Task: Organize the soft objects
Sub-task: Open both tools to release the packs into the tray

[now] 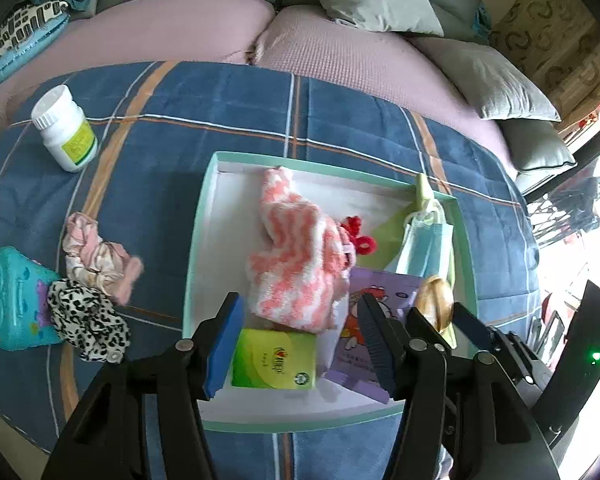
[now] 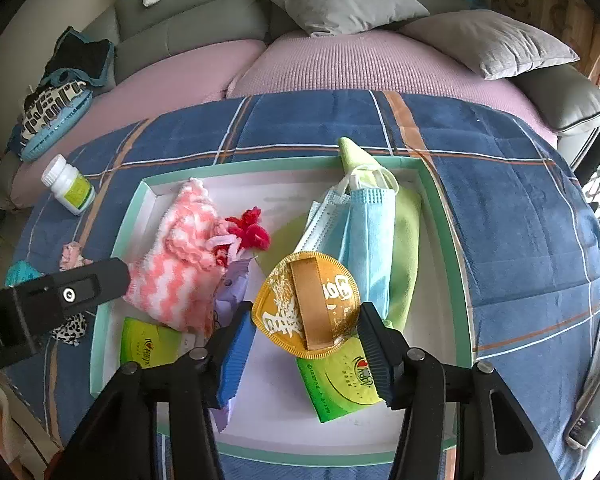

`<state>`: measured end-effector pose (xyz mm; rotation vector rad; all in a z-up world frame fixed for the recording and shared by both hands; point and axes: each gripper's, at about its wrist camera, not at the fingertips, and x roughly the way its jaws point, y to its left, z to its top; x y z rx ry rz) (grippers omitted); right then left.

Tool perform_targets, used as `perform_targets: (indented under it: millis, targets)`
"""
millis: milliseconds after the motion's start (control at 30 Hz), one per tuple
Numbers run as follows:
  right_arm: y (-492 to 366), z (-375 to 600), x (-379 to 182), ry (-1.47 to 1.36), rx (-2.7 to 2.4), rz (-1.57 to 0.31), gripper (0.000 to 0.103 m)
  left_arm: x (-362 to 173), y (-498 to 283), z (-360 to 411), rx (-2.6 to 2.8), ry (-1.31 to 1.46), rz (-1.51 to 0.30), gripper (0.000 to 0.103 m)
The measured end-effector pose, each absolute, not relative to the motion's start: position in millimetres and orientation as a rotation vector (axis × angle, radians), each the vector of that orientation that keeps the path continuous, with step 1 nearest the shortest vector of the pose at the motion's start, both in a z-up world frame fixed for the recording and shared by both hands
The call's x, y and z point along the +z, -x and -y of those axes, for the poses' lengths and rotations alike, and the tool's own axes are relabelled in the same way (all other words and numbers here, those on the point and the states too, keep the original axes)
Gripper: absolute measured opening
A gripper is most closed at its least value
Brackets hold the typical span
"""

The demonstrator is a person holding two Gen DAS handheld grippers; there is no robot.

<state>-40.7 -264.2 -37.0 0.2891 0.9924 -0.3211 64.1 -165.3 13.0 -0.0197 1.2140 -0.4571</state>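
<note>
Two grippers hang over a shallow mint-rimmed box [image 2: 445, 224] that sits on a blue plaid blanket [image 2: 511, 208]. The left gripper [image 1: 298, 344] stands partly open with nothing between its pads, above a green tissue pack [image 1: 274, 360] at the near left of the box. The right gripper [image 2: 305, 354] is also partly open and grips nothing; a gold round puff with a ribbon strap [image 2: 305, 306] lies between its fingers, apart from both pads. Inside the box, a pink-and-white fuzzy sock [image 2: 180, 264] lies at the left, a red scrunchie [image 2: 252, 232] just right of it, and blue face masks [image 2: 363, 236] over a green cloth [image 2: 405, 248] at the right. Outside the box, at the left, lie a leopard-print scrunchie [image 1: 86, 320], a pale pink scrunchie [image 1: 96, 256] and a white pill bottle [image 1: 64, 128].
</note>
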Motion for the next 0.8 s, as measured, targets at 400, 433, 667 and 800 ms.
perform_targets:
  millis: [400,433,667,800]
  targets:
    - [40.5,267.0,-36.6,-0.281,-0.339,-0.986,0.084,7.0,-70.0,152.3,-0.340,-0.047,-1.180,0.084]
    - [40.6,267.1,-36.4,-0.278,-0.342,-0.985,0.086,7.0,-70.1,151.8,-0.336,-0.049,-1.176,0.084]
    - [45.6,273.5,-27.9,-0.276,-0.390,-0.977,0.087,8.1,-71.8,147.0,-0.302,-0.061,-1.155,0.085]
    - [50.8,275.6,-18.5,-0.265,-0.408,-0.957,0.087,10.2,-71.7,143.9,-0.283,-0.065,-1.144,0.091]
